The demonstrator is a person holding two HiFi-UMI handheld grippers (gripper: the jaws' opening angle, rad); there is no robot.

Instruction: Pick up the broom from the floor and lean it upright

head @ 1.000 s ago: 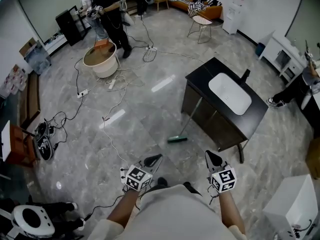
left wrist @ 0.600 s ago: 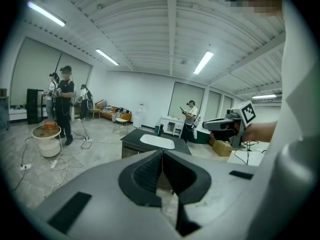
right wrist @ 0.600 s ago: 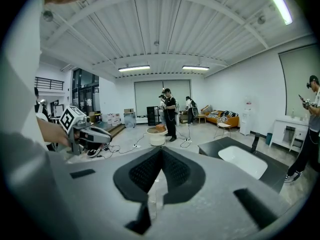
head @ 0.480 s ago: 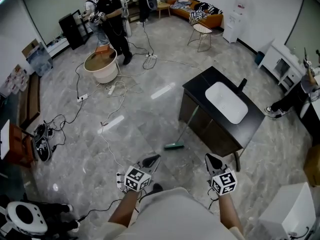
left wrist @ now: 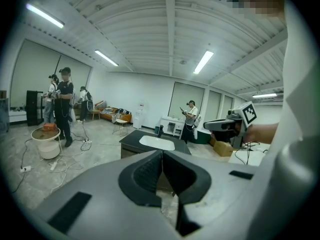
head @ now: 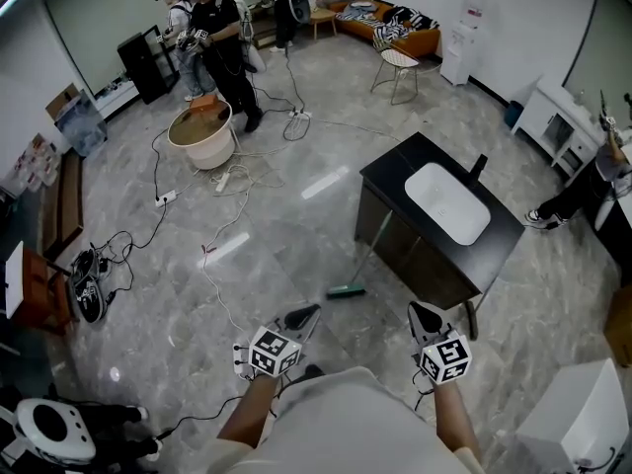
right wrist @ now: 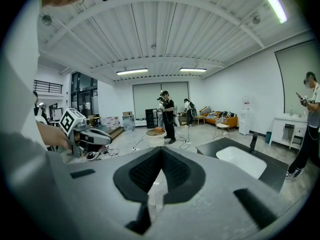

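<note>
Green broom (head: 346, 290) leans against black sink cabinet (head: 393, 173)

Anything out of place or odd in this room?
Nothing damaged or spilled. Loose cables sprawl across the floor, a trip hazard. The broom leans against the sink cabinet, head on the floor.

1. In my head view, the broom (head: 347, 290) lies lower in frame than a second ago.
2. The black sink cabinet (head: 395, 174) and white tub (head: 203, 138) have slid down too.
3. The far people (head: 221, 38) now show their heads.
4. Only one shoe (head: 309, 370) shows; earlier, two.
</note>
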